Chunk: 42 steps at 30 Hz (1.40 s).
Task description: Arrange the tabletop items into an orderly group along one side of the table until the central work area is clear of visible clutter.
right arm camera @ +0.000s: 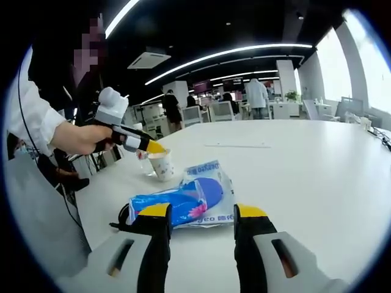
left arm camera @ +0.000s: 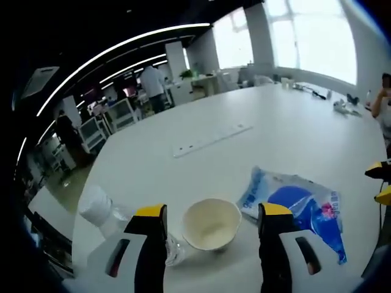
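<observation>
A white paper cup (left arm camera: pixel 211 224) stands on the white table (left arm camera: pixel 275 128), framed by the jaws of my open left gripper (left arm camera: pixel 212 210), which do not touch it. A clear plastic bottle (left arm camera: pixel 101 210) lies just left of the cup, partly behind the left jaw. To the right lies a blue-and-clear plastic bag (left arm camera: pixel 299 204). In the right gripper view the bag (right arm camera: pixel 183 201) lies just beyond my open right gripper (right arm camera: pixel 203 212). Behind it stands the cup (right arm camera: pixel 162 165), with the hand-held left gripper (right arm camera: pixel 156 148) over its rim. The right gripper's yellow tips (left arm camera: pixel 380 182) show at the edge.
A long flush cover strip (left arm camera: pixel 211 139) is set into the middle of the table. Small items (left arm camera: pixel 342 107) lie at the far end. A person's sleeve and hand (right arm camera: pixel 67 137) hold the left gripper. Desks, chairs and people (right arm camera: pixel 256 97) are in the room behind. The near table edge (left arm camera: pixel 79 238) is close to the bottle.
</observation>
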### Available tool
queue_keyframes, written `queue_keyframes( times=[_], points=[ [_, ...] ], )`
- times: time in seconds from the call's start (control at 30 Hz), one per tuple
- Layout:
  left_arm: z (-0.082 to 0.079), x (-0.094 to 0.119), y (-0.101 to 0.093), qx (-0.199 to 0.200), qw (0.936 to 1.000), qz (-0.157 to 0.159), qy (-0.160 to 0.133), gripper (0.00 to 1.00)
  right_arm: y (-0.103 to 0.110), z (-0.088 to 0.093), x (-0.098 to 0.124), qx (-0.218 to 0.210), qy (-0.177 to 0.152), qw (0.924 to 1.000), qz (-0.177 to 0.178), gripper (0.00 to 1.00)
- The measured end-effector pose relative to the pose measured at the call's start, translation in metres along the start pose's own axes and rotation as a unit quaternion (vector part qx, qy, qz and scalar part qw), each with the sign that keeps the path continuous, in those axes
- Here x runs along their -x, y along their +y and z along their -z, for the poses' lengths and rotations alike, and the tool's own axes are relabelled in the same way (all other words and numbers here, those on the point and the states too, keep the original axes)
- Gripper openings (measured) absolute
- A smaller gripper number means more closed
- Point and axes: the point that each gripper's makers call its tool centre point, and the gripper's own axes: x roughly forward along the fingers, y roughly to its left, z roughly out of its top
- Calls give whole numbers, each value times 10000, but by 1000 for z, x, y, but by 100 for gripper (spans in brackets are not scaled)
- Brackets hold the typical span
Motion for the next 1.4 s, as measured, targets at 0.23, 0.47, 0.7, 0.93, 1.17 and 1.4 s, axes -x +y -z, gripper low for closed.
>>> queue_keyframes(
  times=[0.23, 0.47, 0.7, 0.93, 1.17, 1.4],
  points=[
    [-6, 15, -2, -167, 9997, 120, -120, 60, 2, -6, 1, -10, -42, 10000, -29, 39],
    [-12, 26, 5, -280, 9991, 152, -282, 65, 3, -12, 4, -31, -77, 10000, 7, 40],
    [-18, 40, 10, -416, 9979, 176, -460, 68, 4, -15, 8, -40, -62, 10000, 4, 41],
    [-9, 55, 15, -334, 9981, 216, -466, 75, 9, -23, 12, -5, -107, 9999, -8, 43],
    [4, 74, 22, -158, 9988, 218, -412, 83, 14, -29, 20, 40, -131, 9999, -10, 43],
    [3, 88, 30, -6, 9988, 165, -459, 84, 19, -37, 26, 129, -134, 9998, -21, 43]
  ],
)
